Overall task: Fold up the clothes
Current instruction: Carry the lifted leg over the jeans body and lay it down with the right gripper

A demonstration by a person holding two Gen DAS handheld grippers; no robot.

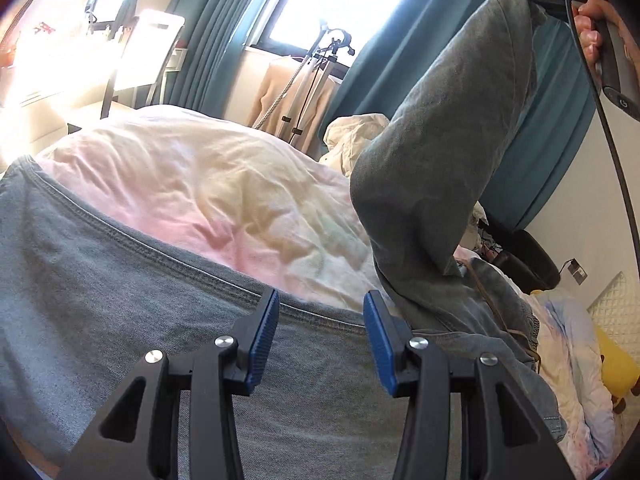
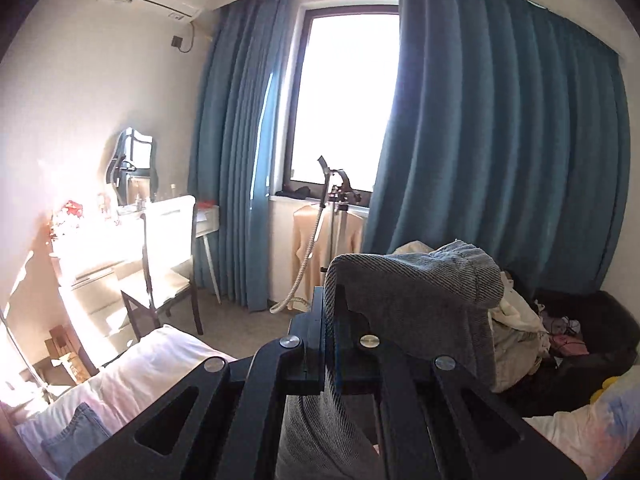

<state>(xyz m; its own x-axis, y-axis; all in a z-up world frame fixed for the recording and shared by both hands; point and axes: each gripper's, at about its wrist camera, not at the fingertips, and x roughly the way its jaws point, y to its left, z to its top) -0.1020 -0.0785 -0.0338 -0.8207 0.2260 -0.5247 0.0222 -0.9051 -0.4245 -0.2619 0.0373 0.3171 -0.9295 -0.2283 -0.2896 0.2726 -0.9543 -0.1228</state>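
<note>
Left gripper (image 1: 321, 340) hovers low over the grey denim jeans (image 1: 120, 300), ribbed blue pads spread wide with nothing between them. Up high, the right gripper (image 2: 330, 312) is clenched on a twill leg end, a thick tube of cloth draping down to the rumpled pastel bedsheet (image 1: 224, 200).
</note>
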